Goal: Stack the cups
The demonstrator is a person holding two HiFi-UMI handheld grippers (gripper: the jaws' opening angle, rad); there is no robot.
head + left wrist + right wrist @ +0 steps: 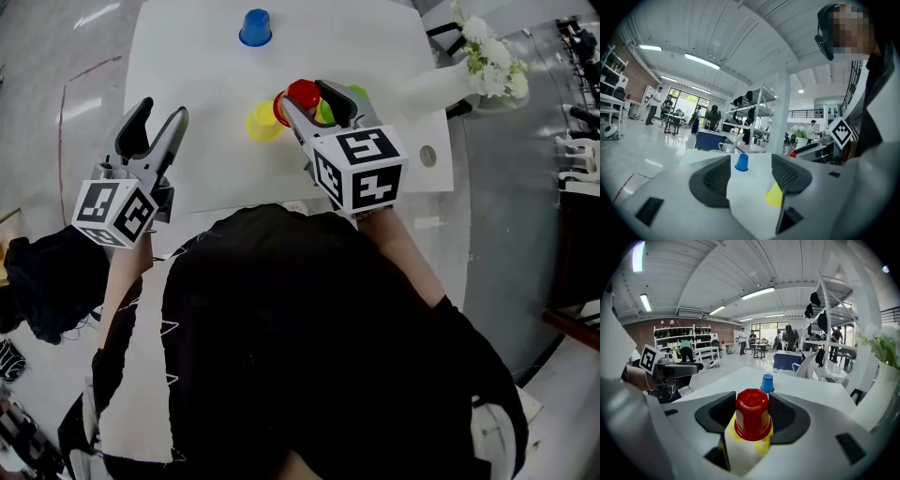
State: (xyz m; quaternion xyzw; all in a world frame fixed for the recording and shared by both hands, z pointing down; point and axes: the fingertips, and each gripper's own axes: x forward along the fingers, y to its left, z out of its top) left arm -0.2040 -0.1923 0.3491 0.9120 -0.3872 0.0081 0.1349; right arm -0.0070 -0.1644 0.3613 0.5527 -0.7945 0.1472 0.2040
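Note:
My right gripper [314, 105] is shut on an upside-down red cup [302, 94], which sits between the pads in the right gripper view [752, 414]. A yellow cup [263, 122] stands upside down on the white table [187, 94], just left of and below the red one; its rim [761, 445] shows under the red cup. A blue cup [255, 27] stands alone at the table's far edge. Behind the right gripper a green cup [357, 93] is mostly hidden. My left gripper [159, 127] hangs open and empty over the table's left side, with the blue cup [741, 162] far ahead of it.
A white vase with white flowers [487, 66] stands at the table's right corner, close to the right gripper. A round hole [428, 156] is in the tabletop near the right edge. Shelving, tables and people are in the room beyond.

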